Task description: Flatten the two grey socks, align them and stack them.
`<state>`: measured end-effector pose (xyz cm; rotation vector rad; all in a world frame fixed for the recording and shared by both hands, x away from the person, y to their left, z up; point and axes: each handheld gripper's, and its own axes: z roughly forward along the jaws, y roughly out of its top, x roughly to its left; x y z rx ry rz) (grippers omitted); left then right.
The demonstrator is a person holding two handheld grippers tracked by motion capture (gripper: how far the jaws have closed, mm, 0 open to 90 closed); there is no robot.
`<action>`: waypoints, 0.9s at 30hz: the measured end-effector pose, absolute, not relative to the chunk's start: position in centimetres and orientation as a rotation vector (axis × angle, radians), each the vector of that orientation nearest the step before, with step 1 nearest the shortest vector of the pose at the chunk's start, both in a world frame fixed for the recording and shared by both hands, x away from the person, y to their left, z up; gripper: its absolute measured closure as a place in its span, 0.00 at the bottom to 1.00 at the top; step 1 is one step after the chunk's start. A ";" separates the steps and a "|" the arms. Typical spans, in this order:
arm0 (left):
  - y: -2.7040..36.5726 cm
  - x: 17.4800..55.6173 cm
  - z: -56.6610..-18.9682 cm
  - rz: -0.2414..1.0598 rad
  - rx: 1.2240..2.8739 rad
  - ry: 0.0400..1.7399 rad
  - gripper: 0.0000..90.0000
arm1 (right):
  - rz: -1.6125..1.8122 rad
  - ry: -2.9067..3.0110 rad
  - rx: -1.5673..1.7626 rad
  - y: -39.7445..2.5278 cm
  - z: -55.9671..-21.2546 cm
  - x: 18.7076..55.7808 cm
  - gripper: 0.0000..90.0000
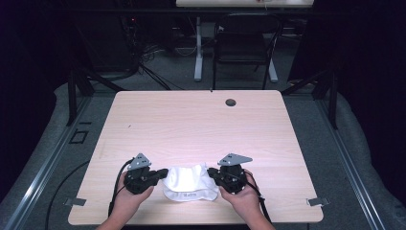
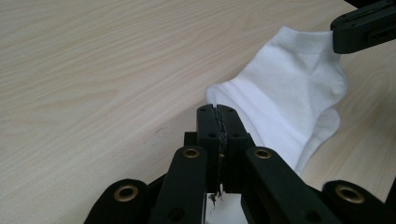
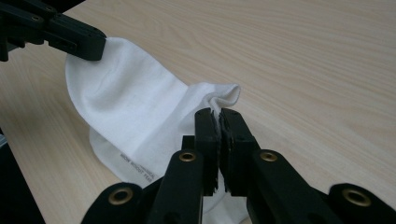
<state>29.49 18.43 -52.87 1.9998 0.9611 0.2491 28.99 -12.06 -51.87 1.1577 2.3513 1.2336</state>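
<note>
I saw a white sock [image 1: 187, 182] with small dark print between my black grippers on the pale wood-grain table [image 1: 191, 120].

Lab or studio, black curtains, cable bundles [image 1: 143, 57], bare wooden table [image 1: 191, 120]

- Sock [image 2: 289, 93]: white knit cloth, soft and matt, ribbed at the cuff.
- Table [image 1: 191, 120]: pale wood-grain top, smooth, probably laminate.
- Left gripper [image 2: 218, 116]: black matt plastic, brass-coloured rivets.
</note>
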 end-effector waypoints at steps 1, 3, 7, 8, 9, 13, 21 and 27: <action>18.5 29.4 -52.9 0.241 2.000 0.958 0.99 | 1.234 2.356 1.158 -12.1 -52.0 28.9 0.96; 18.4 29.1 -53.1 0.240 2.006 0.957 0.99 | 1.243 2.356 1.167 -12.2 -52.2 28.6 0.96; 18.4 28.8 -53.5 0.235 2.011 0.954 0.99 | 1.252 2.362 1.183 -12.5 -52.5 28.2 0.96; 18.4 28.8 -53.7 0.229 2.014 0.957 0.99 | 1.242 2.364 1.182 -12.6 -52.6 28.2 0.96; 18.4 28.8 -53.8 0.226 2.016 0.957 0.99 | 1.245 2.360 1.185 -12.6 -52.7 28.1 0.96; 18.4 28.8 -54.2 0.217 2.029 0.964 0.99 | 1.248 2.376 1.202 -12.9 -52.9 28.1 0.96; 18.3 28.8 -54.7 0.204 2.048 0.963 0.99 | 1.218 2.405 1.220 -13.1 -53.6 28.3 0.96; 18.2 28.8 -54.9 0.212 2.060 0.956 0.99 | 1.204 2.408 1.229 -13.0 -53.9 28.3 0.96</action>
